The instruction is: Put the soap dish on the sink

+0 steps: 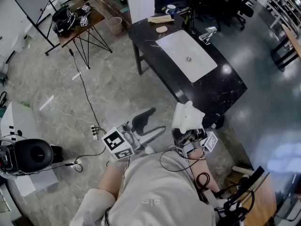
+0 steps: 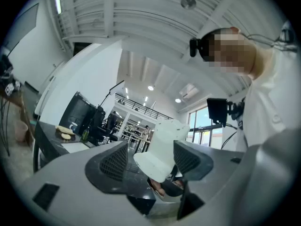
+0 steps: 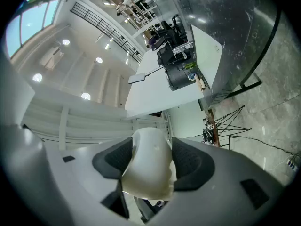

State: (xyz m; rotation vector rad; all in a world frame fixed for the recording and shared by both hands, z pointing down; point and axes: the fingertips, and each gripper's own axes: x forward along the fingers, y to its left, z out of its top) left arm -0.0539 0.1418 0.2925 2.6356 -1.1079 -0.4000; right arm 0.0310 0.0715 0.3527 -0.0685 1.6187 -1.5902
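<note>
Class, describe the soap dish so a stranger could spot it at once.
Find the black counter with the white sink. Off its near corner, the right gripper clamps the soap dish. It is the only rounded white shell held aloft; the left gripper is empty.

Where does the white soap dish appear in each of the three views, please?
Head view: soap dish, lower centre-right.
Left gripper view: soap dish, centre, seen beyond the open jaws.
Right gripper view: soap dish, bottom centre, clamped between the jaws.
Shared landmark: black counter.
</note>
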